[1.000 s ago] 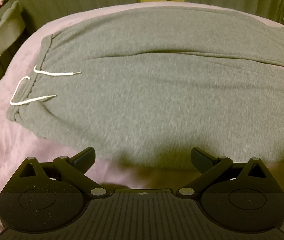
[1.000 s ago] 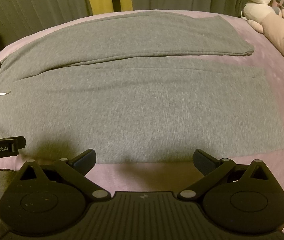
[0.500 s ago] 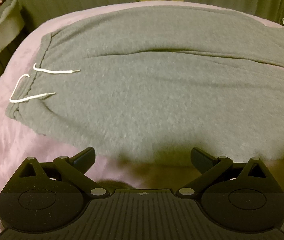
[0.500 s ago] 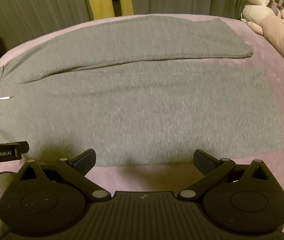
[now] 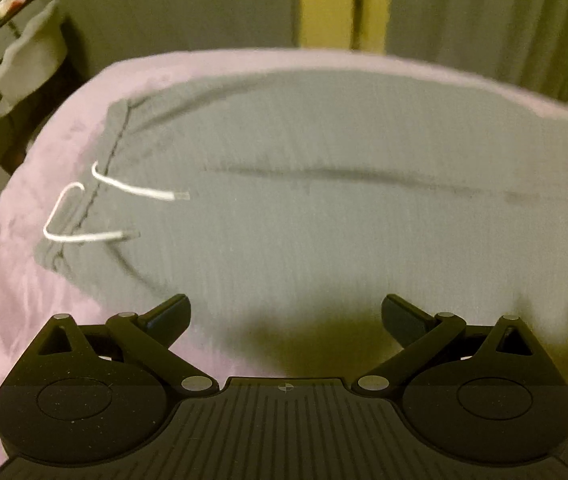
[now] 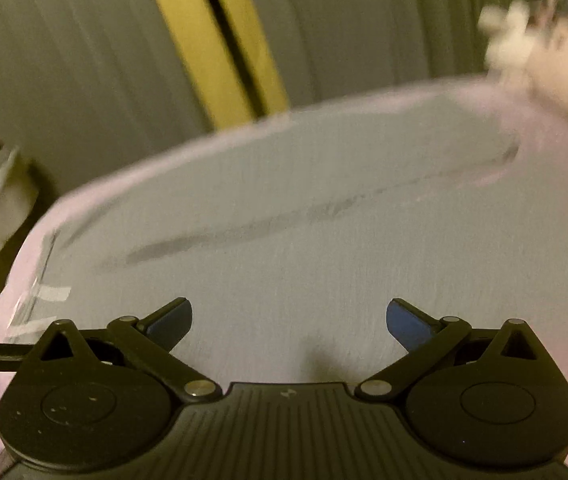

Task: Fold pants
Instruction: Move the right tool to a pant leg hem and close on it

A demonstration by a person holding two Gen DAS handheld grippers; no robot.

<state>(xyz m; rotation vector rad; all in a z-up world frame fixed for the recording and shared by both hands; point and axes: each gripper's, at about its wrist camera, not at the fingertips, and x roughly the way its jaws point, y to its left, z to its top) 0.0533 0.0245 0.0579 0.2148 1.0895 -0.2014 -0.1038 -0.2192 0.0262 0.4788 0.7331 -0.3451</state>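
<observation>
Grey sweatpants (image 5: pixel 324 216) lie flat on a pink bed, waistband to the left, legs running right. Their white drawstring (image 5: pixel 131 192) rests by the waistband. In the left wrist view my left gripper (image 5: pixel 284 316) stands open over the pants' near edge, nothing between its fingers. The right wrist view is blurred by motion; the pants (image 6: pixel 304 248) fill it, with the crease between the two legs running diagonally. My right gripper (image 6: pixel 288 318) is open just above the fabric and holds nothing.
The pink bedspread (image 5: pixel 15 280) surrounds the pants. Grey curtains with a yellow strip (image 5: pixel 328 4) hang behind the bed. A dark shelf with a pale object (image 5: pixel 27 60) stands at the left. A plush toy (image 6: pixel 556 56) lies at the far right.
Both grippers have dropped lower and tilted toward the pants, so the fabric looks closer and the curtains fill more of each view. The right view has swung and blurred. Both stay open.
</observation>
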